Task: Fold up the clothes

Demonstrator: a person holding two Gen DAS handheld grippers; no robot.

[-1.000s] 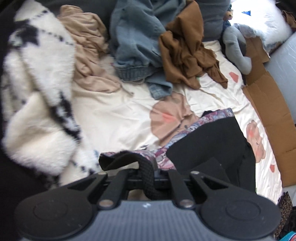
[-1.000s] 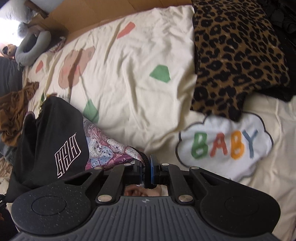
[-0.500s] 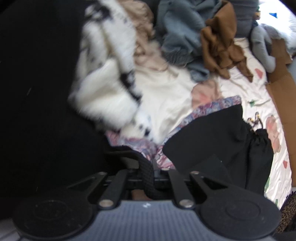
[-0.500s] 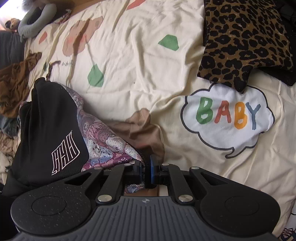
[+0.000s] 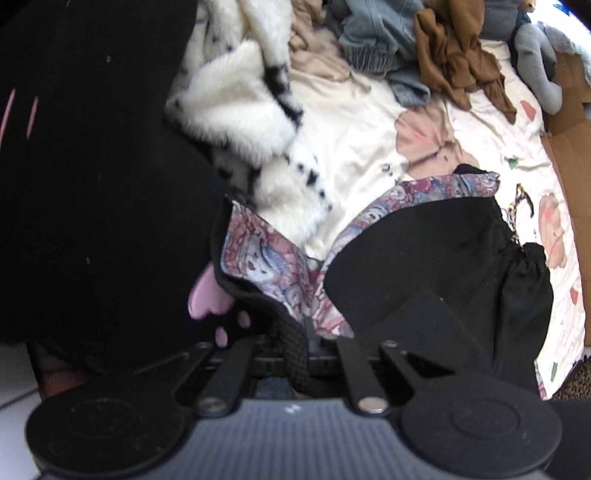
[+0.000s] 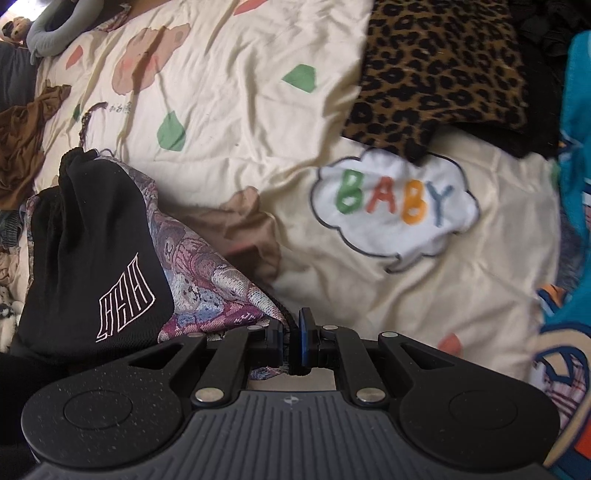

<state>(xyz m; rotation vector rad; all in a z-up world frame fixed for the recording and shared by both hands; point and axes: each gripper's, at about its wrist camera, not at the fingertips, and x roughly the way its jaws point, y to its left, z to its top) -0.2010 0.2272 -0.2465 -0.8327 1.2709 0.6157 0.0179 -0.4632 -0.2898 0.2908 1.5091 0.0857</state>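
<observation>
both grippers shifted, left fingers (image 5: 295, 347) and right fingers (image 6: 291, 343) clamped on ribbed hem of paisley-lined black garment (image 6: 92, 236)

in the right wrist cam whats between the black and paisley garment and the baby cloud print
Only bare cream sheet, rumpled, with a brownish print patch on it. No other garment lies between the black and paisley garment and the BABY cloud in the right wrist view.

A black jacket (image 6: 92, 236) with white logo and purple-blue paisley lining (image 5: 266, 258) lies on a cream sheet (image 6: 229, 122) printed with green, pink and tan shapes, near a leopard-print cloth (image 6: 439, 62), white-and-black fur (image 5: 240, 107), brown top (image 5: 454, 55) and blue denim (image 5: 373, 29).
</observation>
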